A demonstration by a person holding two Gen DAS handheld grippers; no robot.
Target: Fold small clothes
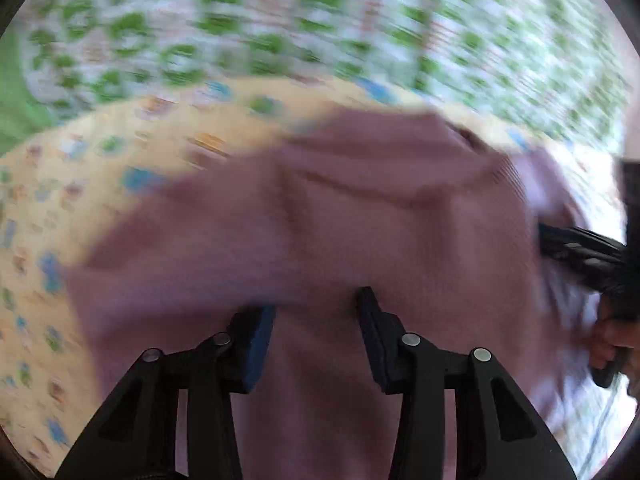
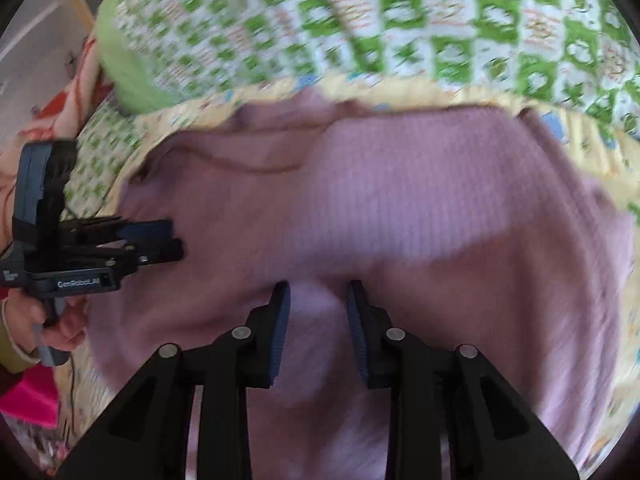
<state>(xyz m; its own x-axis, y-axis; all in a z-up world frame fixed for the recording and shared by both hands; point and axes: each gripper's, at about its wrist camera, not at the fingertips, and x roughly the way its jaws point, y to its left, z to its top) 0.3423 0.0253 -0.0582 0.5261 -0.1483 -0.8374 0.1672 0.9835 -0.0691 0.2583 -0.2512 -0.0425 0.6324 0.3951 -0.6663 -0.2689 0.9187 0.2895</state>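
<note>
A small pink ribbed knit garment (image 1: 360,208) lies spread on a yellow patterned sheet (image 1: 60,208); it also shows in the right wrist view (image 2: 400,200). My left gripper (image 1: 316,304) is open just above the garment's near part, with cloth showing between the fingers. My right gripper (image 2: 318,296) is open over the garment's near edge. The right gripper shows at the right edge of the left wrist view (image 1: 576,248), beside the garment's side. The left gripper shows at the left of the right wrist view (image 2: 160,240), fingers over the cloth. Both views are motion-blurred.
A green and white patterned quilt (image 2: 400,12) lies behind the yellow sheet (image 2: 580,148). A green pillow edge (image 2: 128,80) and red-patterned fabric (image 2: 64,100) lie at the far left. A bright pink item (image 2: 28,396) sits at the lower left.
</note>
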